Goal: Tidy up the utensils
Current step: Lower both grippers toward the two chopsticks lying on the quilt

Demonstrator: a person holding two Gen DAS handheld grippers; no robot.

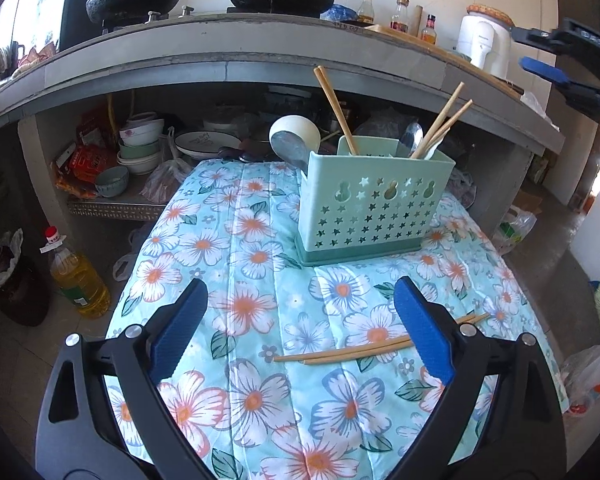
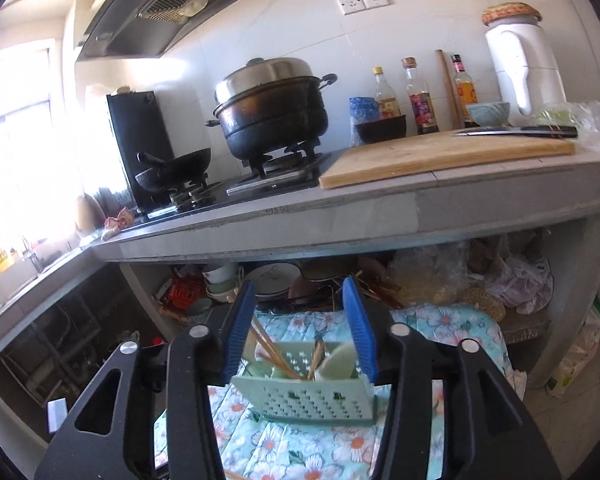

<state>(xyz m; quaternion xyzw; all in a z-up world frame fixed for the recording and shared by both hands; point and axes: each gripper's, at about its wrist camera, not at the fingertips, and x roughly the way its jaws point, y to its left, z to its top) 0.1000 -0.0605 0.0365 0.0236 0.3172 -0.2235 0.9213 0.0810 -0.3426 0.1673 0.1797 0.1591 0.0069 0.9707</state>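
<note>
**Two chopsticks left flat on the floral cloth, caddy beyond them**

The left gripper [image 1: 300, 328] hangs low over the floral cloth [image 1: 236, 240], its blue fingers [image 1: 178, 330] spread wide with nothing between them. A pair of loose chopsticks [image 1: 340, 354] lies flat on the cloth at about 4 o'clock from the picture's centre, side by side and touching, long axis running from 8 o'clock up toward 2 o'clock. Their far ends pass behind the right-hand blue finger, so that stretch is hidden and only the tips reappear past it.

At about 1 o'clock stands the green utensil caddy [image 1: 370, 204], upright on the cloth, its star-punched front facing the camera. Inside it, one chopstick [image 1: 336, 110] leans toward 11 o'clock, and two more [image 1: 446, 122] lean toward 1 o'clock. A metal spoon [image 1: 412, 140] stands bowl-up among them; a ladle [image 1: 290, 140] rests at the caddy's left edge, its handle hidden behind the wall.

The right gripper [image 2: 303, 326] is held high above the caddy [image 2: 312, 396], fingers apart and empty; in the left view it is cut off at the 2 o'clock edge. From there the caddy's contents are partly masked by the blue fingers [image 2: 360, 326], and the pale shapes inside are hard to make out.
</note>
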